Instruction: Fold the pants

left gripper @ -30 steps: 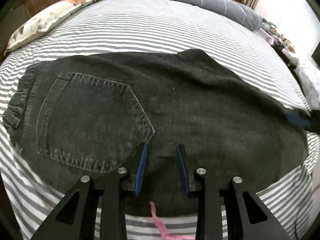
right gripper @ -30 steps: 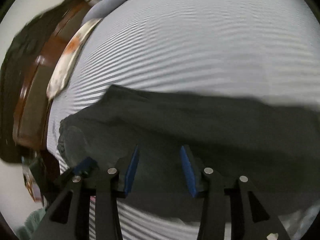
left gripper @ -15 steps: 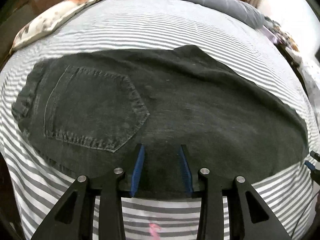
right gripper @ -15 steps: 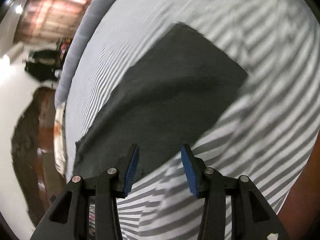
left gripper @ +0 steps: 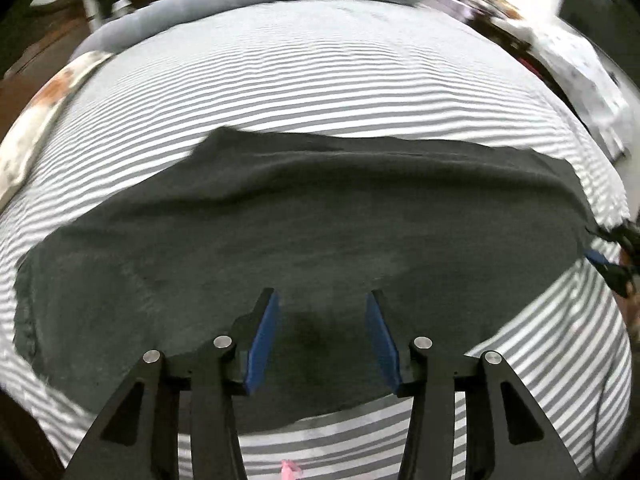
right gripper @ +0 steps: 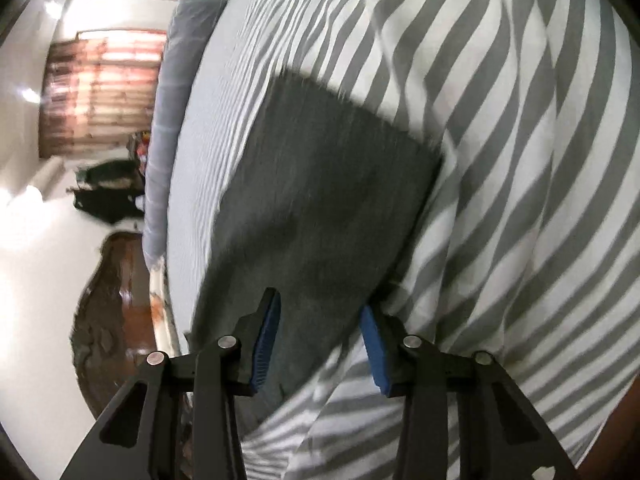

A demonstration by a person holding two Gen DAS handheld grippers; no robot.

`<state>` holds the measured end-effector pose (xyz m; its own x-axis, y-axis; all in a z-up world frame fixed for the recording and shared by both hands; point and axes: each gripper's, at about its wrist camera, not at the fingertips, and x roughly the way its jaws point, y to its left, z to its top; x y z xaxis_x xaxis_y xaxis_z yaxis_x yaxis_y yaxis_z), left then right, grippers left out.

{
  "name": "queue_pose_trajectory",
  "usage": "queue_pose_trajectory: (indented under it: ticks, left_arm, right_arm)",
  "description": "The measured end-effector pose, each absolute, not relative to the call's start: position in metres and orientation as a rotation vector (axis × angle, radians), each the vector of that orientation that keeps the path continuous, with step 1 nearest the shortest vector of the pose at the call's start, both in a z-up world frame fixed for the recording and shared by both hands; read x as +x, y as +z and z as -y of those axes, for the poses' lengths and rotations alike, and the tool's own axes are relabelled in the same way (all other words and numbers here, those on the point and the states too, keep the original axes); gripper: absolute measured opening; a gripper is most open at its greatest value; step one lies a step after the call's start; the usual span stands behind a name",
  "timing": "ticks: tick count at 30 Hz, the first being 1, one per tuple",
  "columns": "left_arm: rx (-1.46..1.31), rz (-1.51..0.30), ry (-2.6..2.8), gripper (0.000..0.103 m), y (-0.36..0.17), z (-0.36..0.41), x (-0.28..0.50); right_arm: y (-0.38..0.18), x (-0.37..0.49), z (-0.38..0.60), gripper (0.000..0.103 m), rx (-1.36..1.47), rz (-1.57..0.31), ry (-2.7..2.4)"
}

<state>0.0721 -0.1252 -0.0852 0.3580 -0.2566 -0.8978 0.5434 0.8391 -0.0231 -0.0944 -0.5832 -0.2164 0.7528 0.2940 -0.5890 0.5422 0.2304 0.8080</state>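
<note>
Dark grey denim pants (left gripper: 320, 220) lie flat across the striped bed sheet (left gripper: 320, 80). My left gripper (left gripper: 322, 300) hovers over the near edge of the middle of the pants. Its jaws are opening and nothing is between its blue pads. In the right wrist view the pant leg (right gripper: 328, 184) runs away from me to its frayed hem. My right gripper (right gripper: 320, 312) straddles the near edge of that leg, jaws closing, the cloth between the pads but not pinched. The right gripper's fingertips (left gripper: 600, 258) also show at the right edge of the left wrist view, beside the pants' end.
A grey bolster (left gripper: 260, 12) lines the far side of the bed and a floral pillow (left gripper: 36, 120) lies at the left. Clutter sits beyond the bed at the right. A pink scrap (left gripper: 290, 470) shows below the left gripper. Dark wooden furniture (right gripper: 112, 300) stands left of the bed.
The left gripper slid right along the pants, so the back pocket left the view, and its jaws widened. The right gripper rolled, dropped to the leg end, and its jaws narrowed.
</note>
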Motion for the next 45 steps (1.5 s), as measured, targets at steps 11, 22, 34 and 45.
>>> queue_pose_trajectory:
  ticks: [11, 22, 34, 45]
  left_arm:
    - [0.443, -1.087, -0.761, 0.048, -0.101, 0.241, 0.057]
    - [0.32, -1.113, -0.84, 0.048, -0.11, 0.315, 0.066]
    - [0.325, -1.131, -0.833, 0.048, -0.122, 0.31, 0.07]
    - [-0.068, -1.142, -0.705, 0.048, -0.083, 0.155, 0.118]
  right_arm:
    - [-0.191, -0.103, 0.593, 0.011, 1.342, -0.644, -0.151]
    - [-0.219, -0.1, 0.606, 0.013, 1.351, -0.669, -0.2]
    - [-0.163, -0.086, 0.595, 0.007, 1.278, -0.607, -0.138]
    - [-0.063, 0.019, 0.49, 0.007, 1.043, -0.655, 0.141]
